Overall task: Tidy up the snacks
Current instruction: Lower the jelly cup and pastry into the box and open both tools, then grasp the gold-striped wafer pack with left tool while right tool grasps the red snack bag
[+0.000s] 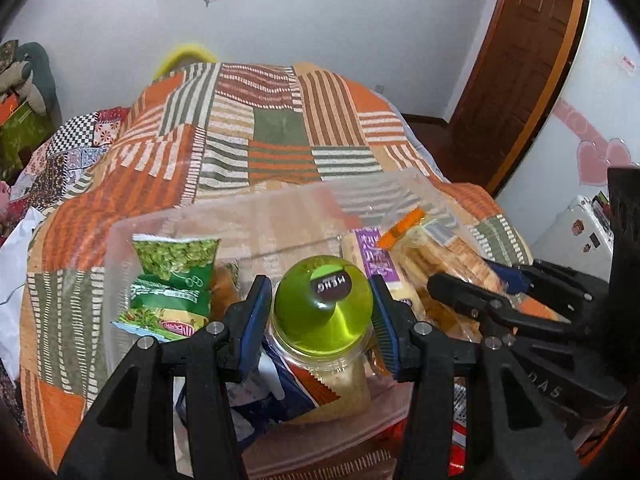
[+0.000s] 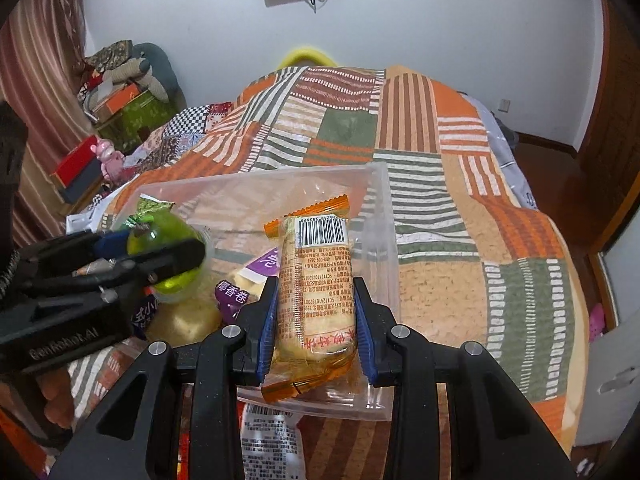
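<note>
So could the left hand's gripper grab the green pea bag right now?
Probably not yet. The left gripper is shut on the jar, so its fingers are full. The pea bag sits close by in the bin, uncovered, once the jar is let go.

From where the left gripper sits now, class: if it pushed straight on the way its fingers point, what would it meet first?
The left gripper already straddles the green-lidded jar, so the jar comes first. Beyond it probably lies the clear bin's far wall, though depth is uncertain.

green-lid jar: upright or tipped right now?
Upright: the jar stands in the clear bin, green lid up, clear body below, left gripper pads flanking the lid.
</note>
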Motion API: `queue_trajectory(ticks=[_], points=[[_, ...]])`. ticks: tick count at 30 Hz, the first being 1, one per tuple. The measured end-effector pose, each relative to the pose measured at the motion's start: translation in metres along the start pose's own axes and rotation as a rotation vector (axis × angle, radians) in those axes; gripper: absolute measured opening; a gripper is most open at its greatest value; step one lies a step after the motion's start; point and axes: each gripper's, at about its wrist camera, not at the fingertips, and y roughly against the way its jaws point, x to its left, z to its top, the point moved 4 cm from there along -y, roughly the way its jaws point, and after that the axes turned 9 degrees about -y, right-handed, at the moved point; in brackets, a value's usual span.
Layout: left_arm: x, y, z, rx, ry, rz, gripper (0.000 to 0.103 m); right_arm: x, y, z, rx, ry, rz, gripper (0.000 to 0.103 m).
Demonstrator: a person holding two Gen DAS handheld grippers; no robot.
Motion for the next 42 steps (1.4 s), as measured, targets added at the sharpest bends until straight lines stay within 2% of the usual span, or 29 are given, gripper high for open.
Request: queue_trajectory(ticks=[6, 13, 19, 24, 28, 37, 42], points=[[-0.009, 0.010, -0.001, -0.025, -0.050, 0.039, 0.050, 0.004, 0.005, -0.003, -0.003, 0.026, -0.023, 0.036], [-0.007, 0.037, -0.001, -0.061, -0.033, 0.040, 0.056, 0.006, 0.027, -0.004, -0.052, 0.067, -0.048, 0.054], [-0.005, 0.065, -0.008, -0.089, -0.031, 0.057, 0.060, 0.008, 0.048, -0.010, -0.069, 0.074, -0.031, 0.060], [-0.005, 0.086, -0.021, -0.102, -0.026, 0.068, 0.063, 0.013, 0.061, -0.023, -0.079, 0.095, -0.026, 0.074], [-0.003, 0.093, -0.035, -0.088, -0.023, 0.068, 0.067, 0.020, 0.058, -0.040, -0.042, 0.118, -0.013, 0.078], [-0.002, 0.091, -0.077, -0.020, -0.024, 0.068, 0.068, 0.029, 0.025, -0.075, 0.096, 0.146, 0.001, 0.079], [0.000, 0.083, -0.096, 0.019, -0.011, 0.061, 0.068, 0.031, 0.013, -0.081, 0.129, 0.166, -0.011, 0.079]])
